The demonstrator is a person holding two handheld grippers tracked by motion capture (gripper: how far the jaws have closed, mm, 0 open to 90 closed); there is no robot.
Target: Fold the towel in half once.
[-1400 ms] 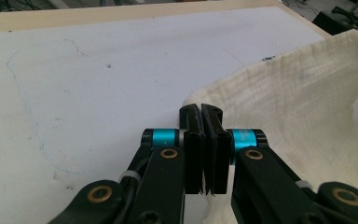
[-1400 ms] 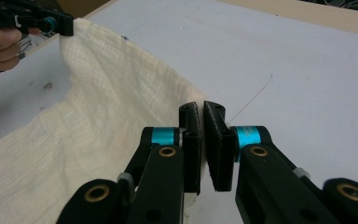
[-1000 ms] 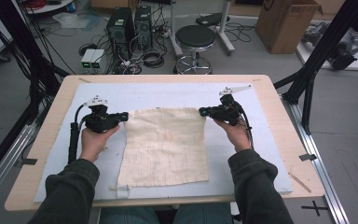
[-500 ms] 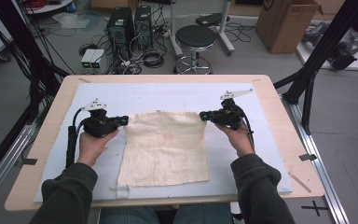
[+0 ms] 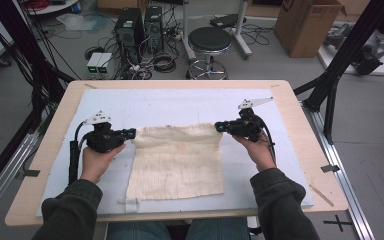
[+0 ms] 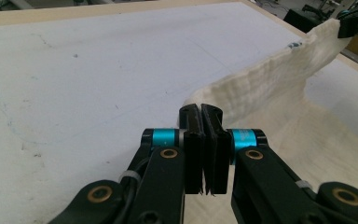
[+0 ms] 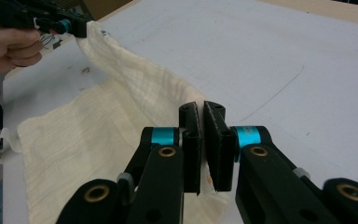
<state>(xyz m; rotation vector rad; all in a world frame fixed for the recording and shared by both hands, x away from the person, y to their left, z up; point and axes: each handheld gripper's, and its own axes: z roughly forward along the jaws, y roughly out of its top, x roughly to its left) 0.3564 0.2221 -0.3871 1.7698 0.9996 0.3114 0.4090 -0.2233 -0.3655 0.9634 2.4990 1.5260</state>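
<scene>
A cream woven cloth lies on the white mat in the middle of the table. Its far edge is lifted off the mat and stretched between both grippers. My left gripper is shut on the cloth's far left corner. My right gripper is shut on the far right corner. In the left gripper view the raised edge runs away to the other gripper. The right gripper view shows the same edge running to the far hand.
The wooden table's edge frames the mat. Behind the table stand a black stool, computer towers with cables and a cardboard box. Black frame posts rise at both sides.
Both grippers have lifted slightly and drawn toward the person with the cloth's far edge, which now stands up off the mat; the cloth looks a little shorter front to back.
</scene>
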